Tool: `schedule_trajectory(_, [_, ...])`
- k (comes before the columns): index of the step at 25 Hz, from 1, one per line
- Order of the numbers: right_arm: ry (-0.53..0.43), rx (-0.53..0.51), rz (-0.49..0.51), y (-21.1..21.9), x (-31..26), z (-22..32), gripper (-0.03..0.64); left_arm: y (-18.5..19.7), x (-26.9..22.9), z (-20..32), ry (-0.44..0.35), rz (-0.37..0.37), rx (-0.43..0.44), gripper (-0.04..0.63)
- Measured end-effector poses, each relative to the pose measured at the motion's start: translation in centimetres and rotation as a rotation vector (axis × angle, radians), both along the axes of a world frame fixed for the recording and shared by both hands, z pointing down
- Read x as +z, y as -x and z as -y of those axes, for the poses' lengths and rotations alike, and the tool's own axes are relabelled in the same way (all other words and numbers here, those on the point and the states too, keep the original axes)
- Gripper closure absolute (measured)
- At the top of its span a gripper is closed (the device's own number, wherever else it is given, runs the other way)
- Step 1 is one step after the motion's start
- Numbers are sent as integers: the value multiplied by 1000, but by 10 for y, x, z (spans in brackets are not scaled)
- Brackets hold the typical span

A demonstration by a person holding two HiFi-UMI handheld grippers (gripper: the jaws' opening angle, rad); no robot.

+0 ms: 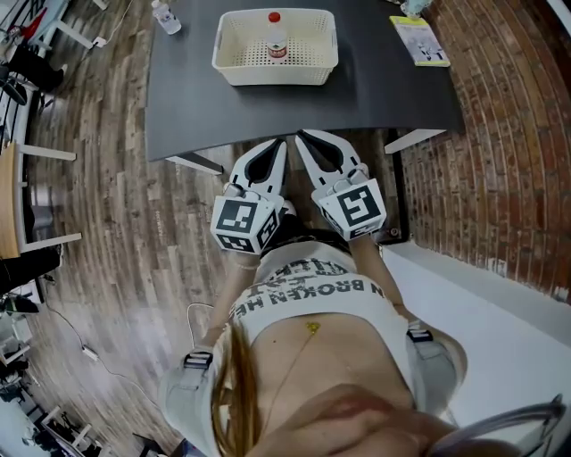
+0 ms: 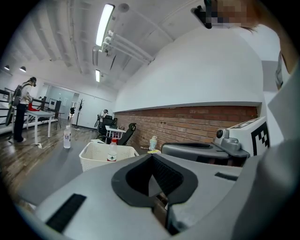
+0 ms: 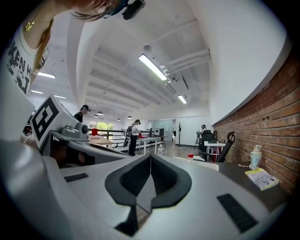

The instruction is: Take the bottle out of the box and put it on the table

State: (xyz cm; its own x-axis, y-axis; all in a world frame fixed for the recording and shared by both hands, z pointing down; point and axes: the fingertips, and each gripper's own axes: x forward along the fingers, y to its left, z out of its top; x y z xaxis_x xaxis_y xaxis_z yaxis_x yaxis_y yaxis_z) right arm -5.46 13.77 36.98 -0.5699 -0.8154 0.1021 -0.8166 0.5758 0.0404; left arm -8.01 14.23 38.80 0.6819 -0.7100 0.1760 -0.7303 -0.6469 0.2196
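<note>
A clear bottle with a red cap stands upright inside a white mesh box at the far middle of the dark table. My left gripper and right gripper are side by side at the table's near edge, pointing toward the box and well short of it. Both are shut with nothing between the jaws. In the left gripper view the bottle and box lie ahead, left of the shut jaws' tip. In the right gripper view only the red cap and the box rim show.
A second clear bottle stands on the table's far left corner. A yellow-green booklet and a small bottle lie at the far right. A brick wall runs along the right. People stand at tables far across the room.
</note>
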Motion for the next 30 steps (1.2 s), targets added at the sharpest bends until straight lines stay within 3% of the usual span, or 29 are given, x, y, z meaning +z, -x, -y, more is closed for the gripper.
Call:
schedule_trajectory(18, [19,-6,-13,27,10,26,607,33,10,23,27,-11,-15,592])
schedule_trajectory(30, [26,-66,0,19,12,91,607,21,13,85,39,5,-56,592])
